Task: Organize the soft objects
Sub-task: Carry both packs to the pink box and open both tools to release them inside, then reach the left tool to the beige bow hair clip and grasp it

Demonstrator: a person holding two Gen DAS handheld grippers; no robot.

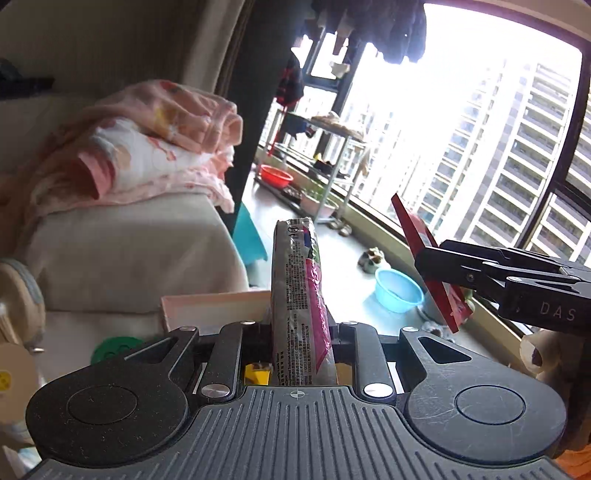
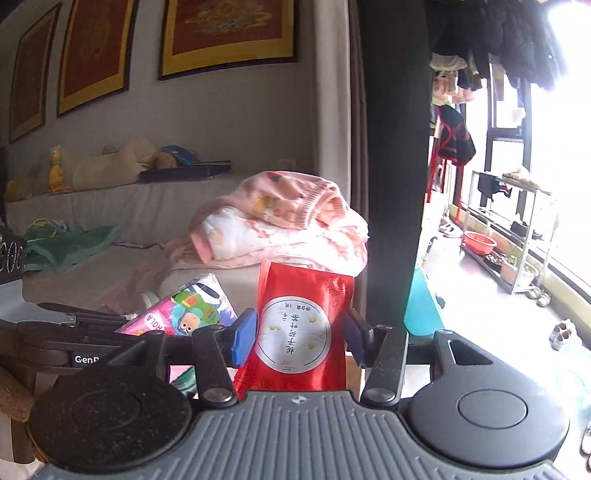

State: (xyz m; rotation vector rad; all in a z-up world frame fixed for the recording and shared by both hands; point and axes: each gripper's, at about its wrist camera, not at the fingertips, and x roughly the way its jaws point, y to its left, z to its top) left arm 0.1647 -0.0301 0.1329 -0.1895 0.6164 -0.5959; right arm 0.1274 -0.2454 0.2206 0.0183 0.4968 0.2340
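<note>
Fingers of left gripper (image 1: 301, 325) are clamping a pink-and-silver packet (image 1: 301, 295) edge-on; right gripper (image 2: 301, 332) is pinching a red sachet (image 2: 301, 328). Both packets are riding mid-air, transport step; next probably needs a drop spot, none visible yet.

Home living rm, sofa (image 2: 122, 214) w/ folded blankets (image 2: 288, 225), framed wall art (image 2: 229, 33), balcony laundry (image 1: 402, 29)

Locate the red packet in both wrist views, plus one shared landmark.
Left wrist: red packet at right of centre, seen edge-on, clamped in the right gripper.
Right wrist: red packet low in the centre, face-on, between the gripper's fingers.
Shared landmark: pink blanket pile on the sofa.
</note>
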